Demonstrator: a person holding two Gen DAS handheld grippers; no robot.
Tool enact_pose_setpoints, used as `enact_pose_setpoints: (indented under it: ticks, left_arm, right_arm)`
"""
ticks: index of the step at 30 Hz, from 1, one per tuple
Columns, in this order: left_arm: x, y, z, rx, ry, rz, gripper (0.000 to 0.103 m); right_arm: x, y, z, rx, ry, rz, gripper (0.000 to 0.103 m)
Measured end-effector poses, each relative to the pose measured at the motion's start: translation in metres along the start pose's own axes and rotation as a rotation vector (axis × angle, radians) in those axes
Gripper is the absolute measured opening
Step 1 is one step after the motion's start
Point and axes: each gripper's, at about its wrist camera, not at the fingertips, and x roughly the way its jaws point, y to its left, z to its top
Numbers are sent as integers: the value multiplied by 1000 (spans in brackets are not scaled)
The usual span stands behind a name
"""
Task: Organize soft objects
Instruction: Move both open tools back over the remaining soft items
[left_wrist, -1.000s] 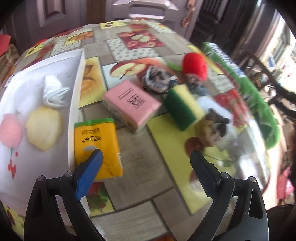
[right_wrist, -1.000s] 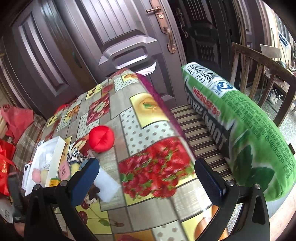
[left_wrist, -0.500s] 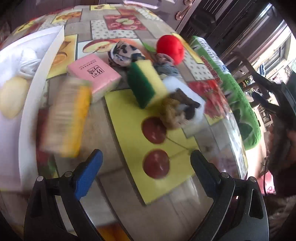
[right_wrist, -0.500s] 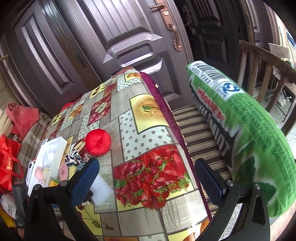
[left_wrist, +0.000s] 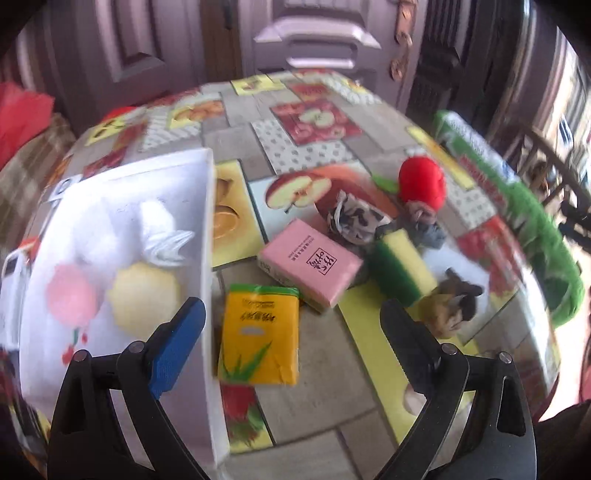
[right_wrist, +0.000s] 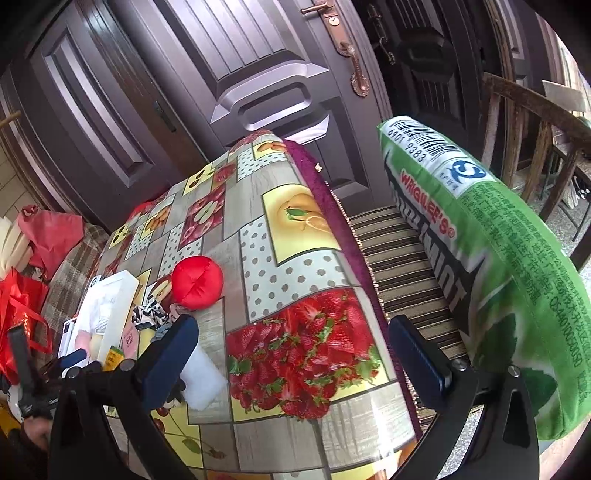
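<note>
Tissue pack (left_wrist: 259, 334) beside box (left_wrist: 208, 229)

Home setting, prob. entrance area. Dark panelled door (right_wrist: 258, 85) w/ ornate brass handle (right_wrist: 354, 70) seen at top centre of right-wrist view. Table covered w/ fruit-print oilcloth (right_wrist: 295, 273) at centre. Wooden chair (right_wrist: 524, 122) at upper right, striped seat cushion (right_wrist: 399, 266) at centre right. Red shopping bags (right_wrist: 22, 295) noted at left edge.
</note>
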Motion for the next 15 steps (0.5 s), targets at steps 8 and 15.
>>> enact_pose_setpoints:
  ticks: [8, 15]
  left_arm:
    - [34, -21, -13, 59, 123, -11, 96]
    - [23, -54, -24, 54, 158, -199, 96]
  right_arm:
    - [-13, -22, -6, 61, -13, -35, 103]
    - [-9, -27, -8, 84, 2, -24, 103]
